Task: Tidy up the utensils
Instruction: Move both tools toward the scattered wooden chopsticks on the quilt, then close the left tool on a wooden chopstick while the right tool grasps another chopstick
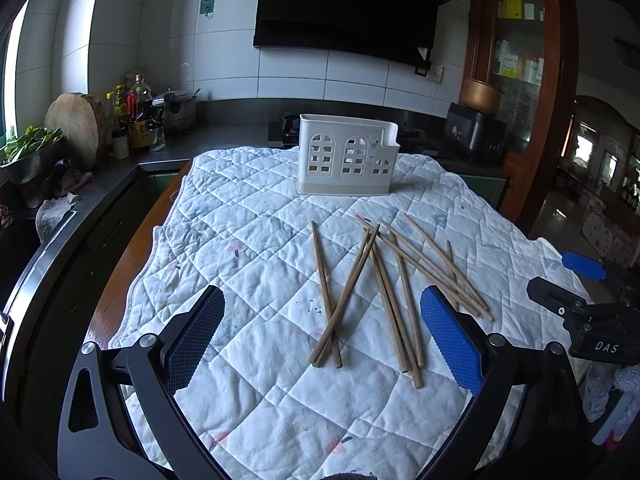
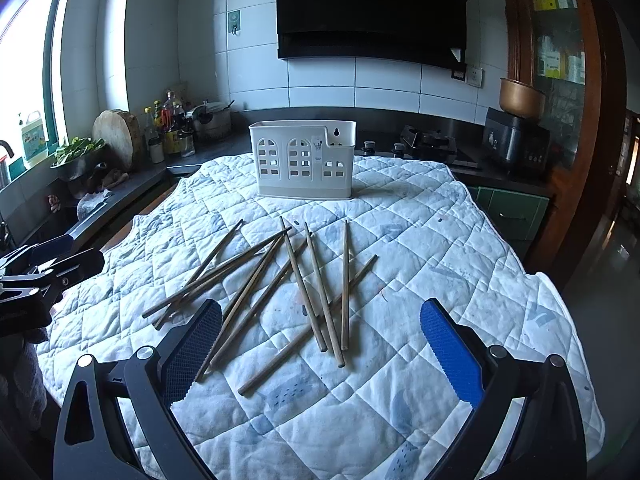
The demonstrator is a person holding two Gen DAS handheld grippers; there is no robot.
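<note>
At frame centre, chopsticks (image 2: 280,292) lying scattered for pickup; holder (image 2: 306,160) waiting behind; am holding left gripper (image 1: 320,336) and right gripper (image 2: 320,340) wide open, empty.

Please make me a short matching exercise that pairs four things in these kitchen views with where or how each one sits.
Things:
1. chopsticks
2. white holder
3. round chopping board
4. left tool

States:
A. leaning up on the counter beside the bottles
B. open, holding nothing
C. scattered and crossing on the quilted cloth
D. upright at the far end of the cloth

Pairs: 1-C, 2-D, 3-A, 4-B
</note>
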